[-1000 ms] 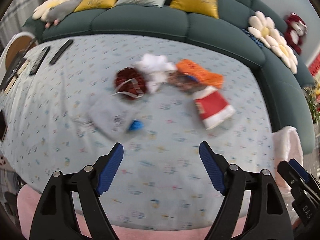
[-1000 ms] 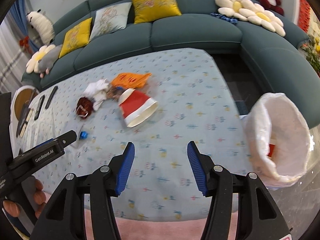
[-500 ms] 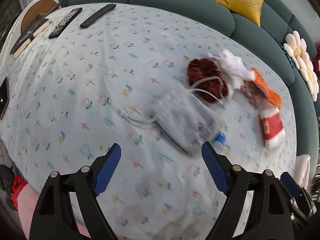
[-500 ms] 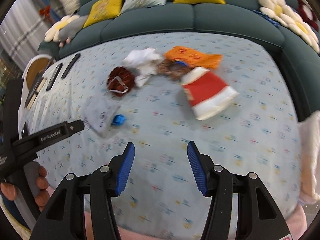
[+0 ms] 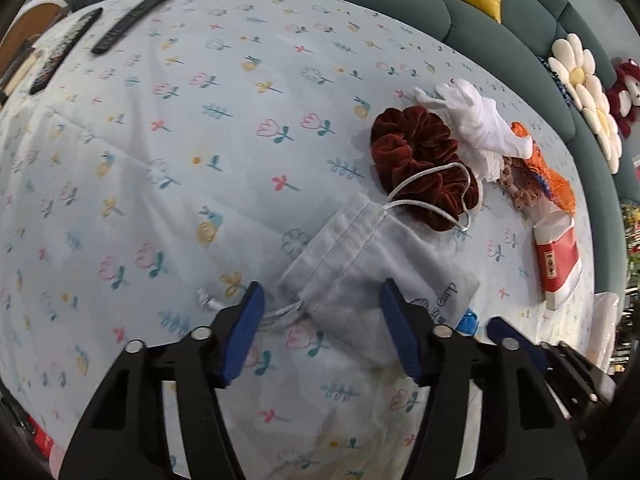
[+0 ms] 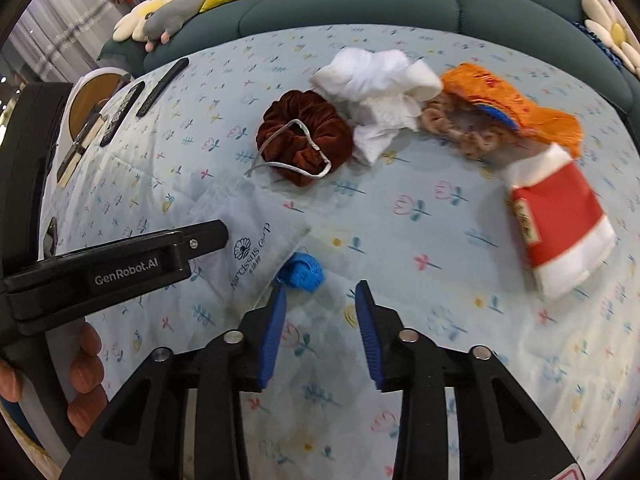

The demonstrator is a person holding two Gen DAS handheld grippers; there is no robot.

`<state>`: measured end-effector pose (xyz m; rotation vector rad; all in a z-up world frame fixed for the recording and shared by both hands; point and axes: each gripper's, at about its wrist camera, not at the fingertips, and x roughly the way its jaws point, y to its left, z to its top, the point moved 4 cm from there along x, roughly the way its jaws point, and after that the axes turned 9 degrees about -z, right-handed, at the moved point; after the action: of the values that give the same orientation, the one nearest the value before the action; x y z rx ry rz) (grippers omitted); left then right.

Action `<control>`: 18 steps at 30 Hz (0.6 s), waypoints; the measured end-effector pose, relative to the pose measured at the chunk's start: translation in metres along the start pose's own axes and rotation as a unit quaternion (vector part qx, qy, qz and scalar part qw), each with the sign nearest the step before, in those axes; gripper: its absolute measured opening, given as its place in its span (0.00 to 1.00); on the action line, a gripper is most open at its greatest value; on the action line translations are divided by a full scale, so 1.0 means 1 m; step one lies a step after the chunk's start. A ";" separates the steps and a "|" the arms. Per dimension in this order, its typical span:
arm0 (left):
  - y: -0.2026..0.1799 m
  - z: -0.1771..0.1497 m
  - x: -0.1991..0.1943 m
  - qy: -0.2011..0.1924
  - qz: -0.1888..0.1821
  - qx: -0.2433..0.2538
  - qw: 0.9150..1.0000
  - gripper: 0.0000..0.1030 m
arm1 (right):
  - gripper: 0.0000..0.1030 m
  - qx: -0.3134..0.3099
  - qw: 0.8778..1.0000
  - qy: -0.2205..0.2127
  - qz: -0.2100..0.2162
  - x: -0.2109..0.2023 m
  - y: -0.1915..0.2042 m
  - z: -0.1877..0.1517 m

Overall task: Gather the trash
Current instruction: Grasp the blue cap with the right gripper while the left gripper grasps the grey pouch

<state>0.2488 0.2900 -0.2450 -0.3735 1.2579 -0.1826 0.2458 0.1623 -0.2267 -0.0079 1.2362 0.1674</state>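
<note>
Here, low in the left wrist view, the left gripper [image 5: 320,312] straddles the white drawstring pouch [image 5: 360,264] on the floral tablecloth [image 5: 180,140]; its jaws have just been closing but the pads have not yet clamped the fabric, so it is released. To grasp well, it should probably drop squarely over the pouch's body, clear of the loose cord [image 5: 432,188] draped on the maroon scrunchie [image 5: 420,164]. In the right wrist view, the right gripper [image 6: 320,300], also narrowing and empty, sits just below the crumpled blue scrap [image 6: 302,270]. Only this view shows the scrap whole, the pouch's printed logo, and the crumpled white tissue [image 6: 380,88], orange wrapper [image 6: 512,108] and red-and-white carton [image 6: 560,224] clearly at right.
</note>
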 end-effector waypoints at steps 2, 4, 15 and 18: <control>-0.001 0.001 0.001 -0.002 -0.011 -0.001 1.000 0.46 | 0.22 -0.003 1.000 0.005 0.010 0.005 0.003 0.001; -0.001 0.001 0.001 -0.002 -0.021 -0.004 1.000 0.40 | 0.15 -0.008 1.000 0.011 0.015 0.010 0.007 0.002; -0.019 -0.001 -0.015 -0.015 -0.028 0.000 0.999 0.10 | 0.06 0.011 0.999 0.001 0.031 -0.010 -0.005 -0.009; -0.033 -0.006 -0.024 -0.020 -0.026 0.008 0.999 0.10 | 0.05 0.024 0.999 -0.008 0.030 -0.026 -0.015 -0.013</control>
<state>0.2382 0.2666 -0.2134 -0.3946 1.2081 -0.2286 0.2272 0.1429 -0.2079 0.0728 1.2244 0.1888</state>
